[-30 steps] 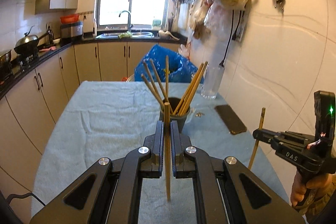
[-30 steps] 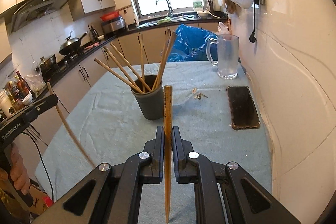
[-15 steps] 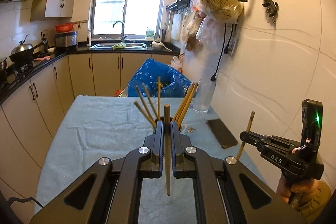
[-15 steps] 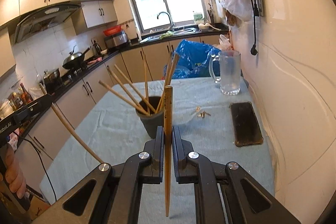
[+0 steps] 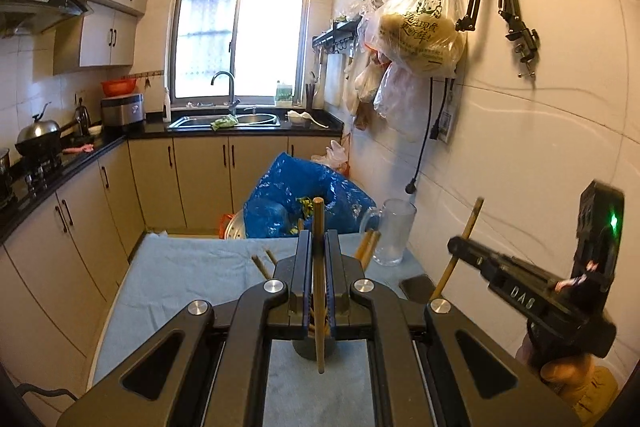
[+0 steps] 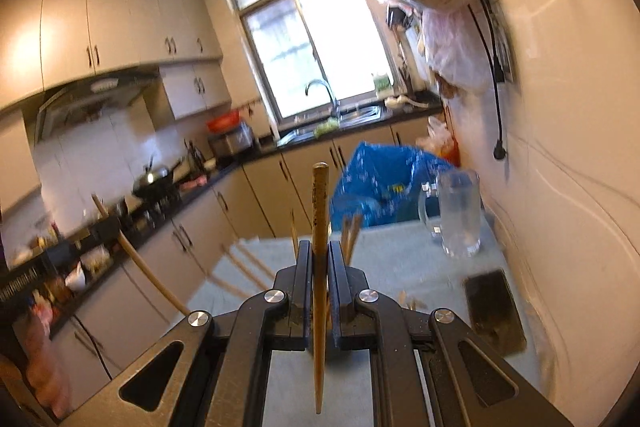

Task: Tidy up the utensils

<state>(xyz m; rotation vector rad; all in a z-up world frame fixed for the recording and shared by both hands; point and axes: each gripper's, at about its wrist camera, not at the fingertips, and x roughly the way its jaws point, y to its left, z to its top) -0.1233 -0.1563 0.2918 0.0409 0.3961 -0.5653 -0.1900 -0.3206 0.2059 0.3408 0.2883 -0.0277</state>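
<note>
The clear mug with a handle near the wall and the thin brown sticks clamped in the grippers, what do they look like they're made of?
The clear handled mug looks like glass, or possibly clear plastic: see-through, with a thick rim. The thin brown sticks look like bamboo or wood chopsticks: matt tan, with dark speckling on the one in the right gripper.
</note>
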